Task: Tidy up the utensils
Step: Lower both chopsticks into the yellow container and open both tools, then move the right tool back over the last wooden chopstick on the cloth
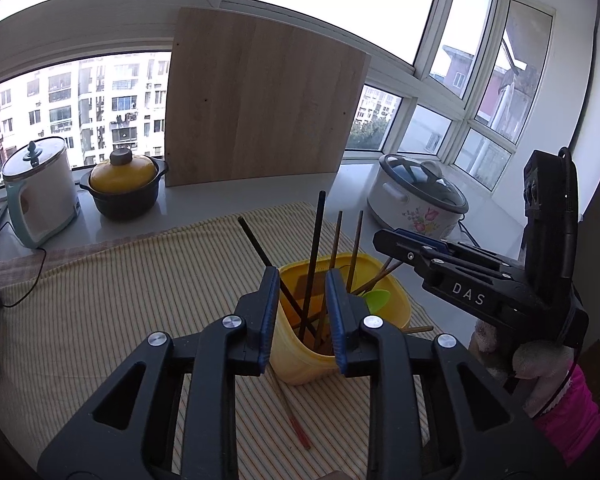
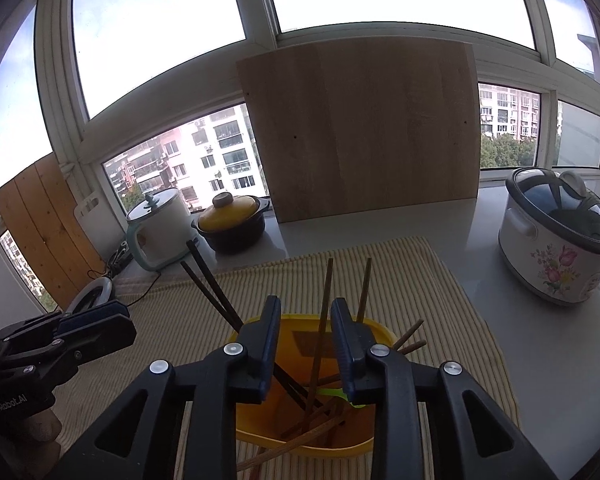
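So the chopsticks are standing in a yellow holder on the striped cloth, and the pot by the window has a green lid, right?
Not quite: the pot has a yellow lid, as the left wrist view shows. The chopsticks do stand in the yellow holder on the striped cloth.

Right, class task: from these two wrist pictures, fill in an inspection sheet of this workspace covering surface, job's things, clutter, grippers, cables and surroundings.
Surface: striped cloth on a pale counter.
Job's things: yellow container holding dark and brown chopsticks and a green utensil; one chopstick lies on the cloth beside it.
Clutter: kettle, yellow-lidded pot, floral cooker, leaning wooden board.
Grippers: left gripper and right gripper both open over the container, pads clear of the chopsticks.
Cables: black cord by the kettle.
Surroundings: windows, apartment blocks outside.
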The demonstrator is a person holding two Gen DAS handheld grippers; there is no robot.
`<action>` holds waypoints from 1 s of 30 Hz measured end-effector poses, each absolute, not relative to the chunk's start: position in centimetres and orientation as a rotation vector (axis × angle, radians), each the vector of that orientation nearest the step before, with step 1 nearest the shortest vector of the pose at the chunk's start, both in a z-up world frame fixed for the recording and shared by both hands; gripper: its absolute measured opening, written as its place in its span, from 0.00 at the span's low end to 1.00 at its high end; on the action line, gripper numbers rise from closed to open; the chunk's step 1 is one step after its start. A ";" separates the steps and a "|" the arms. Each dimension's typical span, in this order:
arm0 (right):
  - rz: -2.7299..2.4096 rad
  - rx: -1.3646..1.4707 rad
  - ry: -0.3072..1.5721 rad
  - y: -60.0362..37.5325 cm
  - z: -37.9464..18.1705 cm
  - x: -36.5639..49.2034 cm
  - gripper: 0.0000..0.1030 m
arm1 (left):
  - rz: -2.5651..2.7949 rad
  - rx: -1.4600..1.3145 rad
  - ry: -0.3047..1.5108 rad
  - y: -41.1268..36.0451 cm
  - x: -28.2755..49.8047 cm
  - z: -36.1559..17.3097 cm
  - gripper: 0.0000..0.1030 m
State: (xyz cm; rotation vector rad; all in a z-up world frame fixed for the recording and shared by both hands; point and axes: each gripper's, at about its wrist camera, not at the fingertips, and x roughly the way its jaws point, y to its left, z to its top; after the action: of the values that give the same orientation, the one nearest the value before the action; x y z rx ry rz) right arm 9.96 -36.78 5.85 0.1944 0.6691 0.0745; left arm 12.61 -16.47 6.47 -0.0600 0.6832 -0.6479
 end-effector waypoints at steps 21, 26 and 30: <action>0.110 0.169 0.668 -33.5 6.5 5.4 0.29 | -0.533 -0.053 0.683 -9.1 9.8 3.3 0.35; 0.157 0.178 0.722 -31.9 5.0 4.1 0.29 | -0.473 -0.077 0.740 -6.2 8.7 0.0 0.47; 0.176 0.178 0.767 -30.4 3.1 3.1 0.29 | -0.426 -0.110 0.800 -3.9 8.0 -2.8 0.47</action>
State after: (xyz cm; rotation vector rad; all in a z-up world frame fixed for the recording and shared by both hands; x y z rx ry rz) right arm 3.09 -30.44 3.13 0.1777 0.7666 0.1761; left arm 7.96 -3.94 -2.83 -0.1097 0.7999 -0.4258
